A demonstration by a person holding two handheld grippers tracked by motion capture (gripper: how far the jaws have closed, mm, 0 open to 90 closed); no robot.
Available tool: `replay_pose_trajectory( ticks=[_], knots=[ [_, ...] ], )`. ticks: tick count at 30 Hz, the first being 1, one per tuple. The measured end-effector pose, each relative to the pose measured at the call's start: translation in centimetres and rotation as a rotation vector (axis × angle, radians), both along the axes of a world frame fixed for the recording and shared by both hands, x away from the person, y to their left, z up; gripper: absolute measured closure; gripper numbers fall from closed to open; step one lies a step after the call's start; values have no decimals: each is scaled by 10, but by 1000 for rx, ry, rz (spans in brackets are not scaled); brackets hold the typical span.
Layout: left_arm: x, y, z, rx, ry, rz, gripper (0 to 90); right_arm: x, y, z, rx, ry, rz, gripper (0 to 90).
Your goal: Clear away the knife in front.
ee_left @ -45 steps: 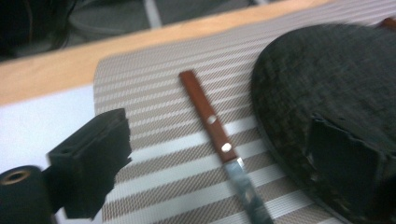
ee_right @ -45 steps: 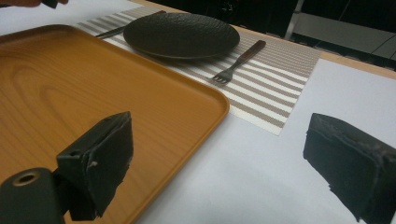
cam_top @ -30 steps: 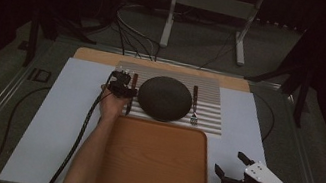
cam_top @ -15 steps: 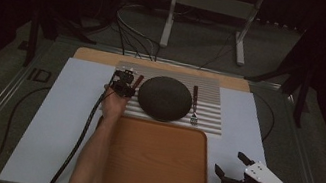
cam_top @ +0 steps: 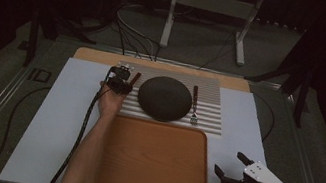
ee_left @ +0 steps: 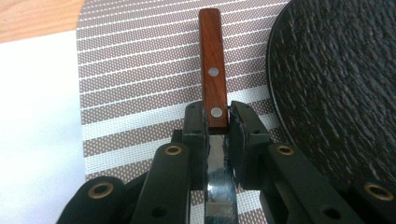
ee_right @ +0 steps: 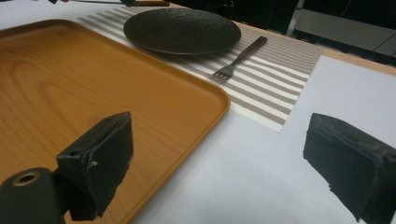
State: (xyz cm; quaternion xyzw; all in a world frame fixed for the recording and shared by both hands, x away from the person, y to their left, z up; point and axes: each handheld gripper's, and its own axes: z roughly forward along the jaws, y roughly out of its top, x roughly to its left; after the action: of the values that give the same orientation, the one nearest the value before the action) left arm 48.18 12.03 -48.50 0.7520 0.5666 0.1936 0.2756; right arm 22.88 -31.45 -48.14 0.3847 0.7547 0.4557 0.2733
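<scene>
High view – left gripper: the left gripper [cam_top: 119,82] is seen at the far left of the striped placemat [cam_top: 208,110], just left of the dark plate [cam_top: 165,98], with the knife [cam_top: 135,78] under its tip.
High view – right gripper: the right gripper [cam_top: 230,165] is held at the near right, over the white sheet [cam_top: 54,118] beside the wooden tray [cam_top: 154,161]; its fingers are spread wide and nothing is held.
High view – count: one plate, one fork [cam_top: 194,105] right of the plate, one knife left of it, one tray, one placemat and two grippers are counted on the bench [cam_top: 1,103].
Left gripper view – fingers: the fingers [ee_left: 194,126] have just been closing and are now clamped on the knife [ee_left: 214,70] where the wooden handle meets the steel blade; the handle points to the far side.
Left gripper view – knife place: the knife is seen lying on the placemat [ee_left: 140,60], just beside the plate [ee_left: 336,84] rim and apart from it.
Right gripper view – fingers: the two fingers [ee_right: 100,158] stand far apart with only the sheet and the tray [ee_right: 70,84] edge between them.
Right gripper view – beyond: the plate [ee_right: 182,29] and the fork [ee_right: 238,58] are seen resting untouched on the placemat [ee_right: 275,84].
Progress: the knife is judged to be gripped but not yet lifted; the tray is bare, so carrying the knife, and probably the fork and plate, is judged to remain.
</scene>
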Motion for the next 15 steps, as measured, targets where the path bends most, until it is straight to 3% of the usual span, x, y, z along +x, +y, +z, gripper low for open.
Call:
replay_pose_trajectory(
  ticks=[5,10,15],
  knots=[
    [-4,0,6,7,-19,-8,783,0,0,0,-1,2,0,83],
    [-9,5,9,-19,-27,12,782,0,0,0,-1,2,0,83],
    [-14,6,15,-7,-41,12,782,0,0,0,-3,2,1,83]
  ],
)
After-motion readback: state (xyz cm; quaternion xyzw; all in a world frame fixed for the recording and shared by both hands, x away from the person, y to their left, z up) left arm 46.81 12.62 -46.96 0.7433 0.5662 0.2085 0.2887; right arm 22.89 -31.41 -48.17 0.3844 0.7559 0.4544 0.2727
